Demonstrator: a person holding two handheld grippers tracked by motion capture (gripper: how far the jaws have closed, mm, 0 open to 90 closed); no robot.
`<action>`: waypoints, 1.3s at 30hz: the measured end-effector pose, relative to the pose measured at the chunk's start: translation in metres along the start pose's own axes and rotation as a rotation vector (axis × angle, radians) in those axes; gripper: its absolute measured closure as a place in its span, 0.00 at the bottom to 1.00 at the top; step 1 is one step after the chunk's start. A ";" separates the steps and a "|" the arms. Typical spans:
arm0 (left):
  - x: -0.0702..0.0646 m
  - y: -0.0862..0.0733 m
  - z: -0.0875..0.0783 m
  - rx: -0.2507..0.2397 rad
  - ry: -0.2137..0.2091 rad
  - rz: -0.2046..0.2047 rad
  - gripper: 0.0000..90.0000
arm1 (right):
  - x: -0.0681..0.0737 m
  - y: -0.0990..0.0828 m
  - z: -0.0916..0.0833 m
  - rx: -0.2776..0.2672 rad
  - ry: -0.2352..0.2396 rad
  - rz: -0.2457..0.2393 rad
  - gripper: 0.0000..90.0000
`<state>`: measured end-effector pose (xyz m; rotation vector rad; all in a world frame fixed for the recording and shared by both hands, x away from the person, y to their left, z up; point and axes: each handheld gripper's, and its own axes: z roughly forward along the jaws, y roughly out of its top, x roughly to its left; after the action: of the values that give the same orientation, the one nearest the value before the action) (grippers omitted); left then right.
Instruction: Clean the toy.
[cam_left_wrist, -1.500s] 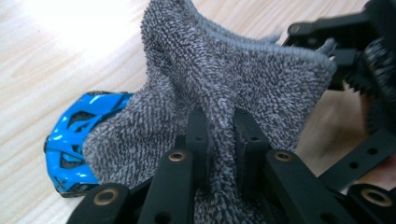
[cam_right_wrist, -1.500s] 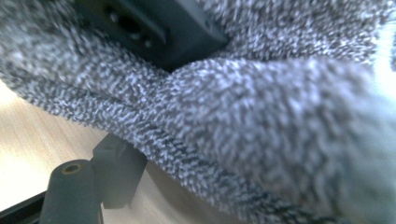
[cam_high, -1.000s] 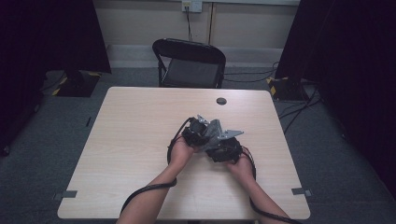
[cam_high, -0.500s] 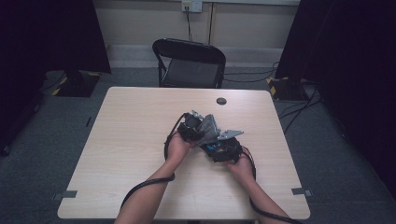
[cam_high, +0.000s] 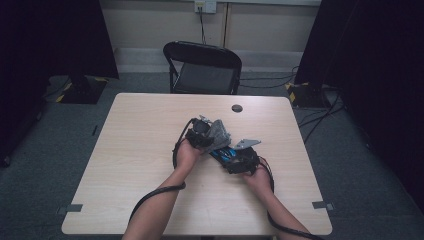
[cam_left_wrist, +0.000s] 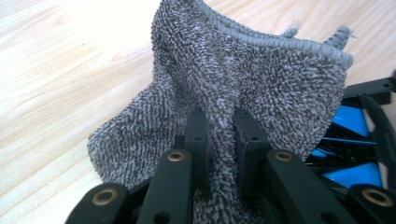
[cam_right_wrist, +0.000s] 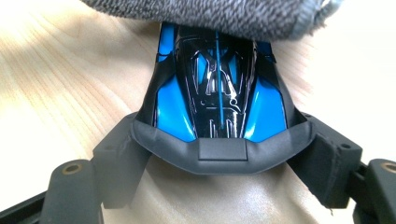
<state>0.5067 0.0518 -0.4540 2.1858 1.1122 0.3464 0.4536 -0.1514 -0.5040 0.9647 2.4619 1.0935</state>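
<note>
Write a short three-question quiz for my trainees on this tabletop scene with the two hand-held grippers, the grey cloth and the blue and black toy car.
1. True or false: the left gripper is shut on the grey cloth.
2. What does the right gripper hold? A) a cup B) the blue and black toy car C) a pen
3. Where does the cloth lie relative to the car in the right gripper view?

Key
1. True: a fold is pinched between its jaws.
2. B: the jaws clasp the car's sides at one end.
3. Over the car's far end, covering it.
</note>
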 end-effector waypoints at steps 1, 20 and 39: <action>0.001 0.000 0.000 -0.002 0.001 -0.010 0.87 | 0.000 0.000 0.000 0.000 0.000 0.000 0.27; 0.024 0.002 0.007 0.023 0.042 -0.057 0.87 | 0.000 0.000 0.000 0.000 0.000 0.001 0.27; 0.050 -0.003 0.014 0.058 0.102 -0.110 0.87 | 0.000 0.000 0.000 0.000 0.000 0.000 0.27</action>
<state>0.5419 0.0866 -0.4696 2.1666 1.3075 0.3847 0.4536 -0.1514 -0.5040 0.9654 2.4619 1.0933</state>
